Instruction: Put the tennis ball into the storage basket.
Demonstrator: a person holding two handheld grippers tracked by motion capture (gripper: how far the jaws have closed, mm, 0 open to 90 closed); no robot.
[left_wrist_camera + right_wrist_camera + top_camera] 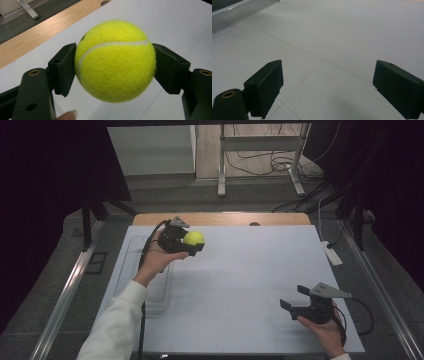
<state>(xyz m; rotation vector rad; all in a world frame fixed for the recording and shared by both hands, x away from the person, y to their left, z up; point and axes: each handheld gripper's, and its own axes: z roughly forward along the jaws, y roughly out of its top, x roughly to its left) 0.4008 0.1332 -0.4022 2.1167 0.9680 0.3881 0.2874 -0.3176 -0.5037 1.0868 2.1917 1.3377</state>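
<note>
Gripping a fuzzy yellow tennis ball with a white seam, left gripper clamped; right gripper wide open over white table, dark room.

Left gripper clamped and raised; right gripper wide apart.

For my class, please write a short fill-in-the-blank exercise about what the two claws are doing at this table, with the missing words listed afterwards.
1. The left claw is shut on a yellow-green ______ ball.
2. The ball is gripped between the pads, held ______ the white table, not resting on it.
3. The right claw has its jaws ______, with nothing between them.

Missing words: tennis; above; open
</note>
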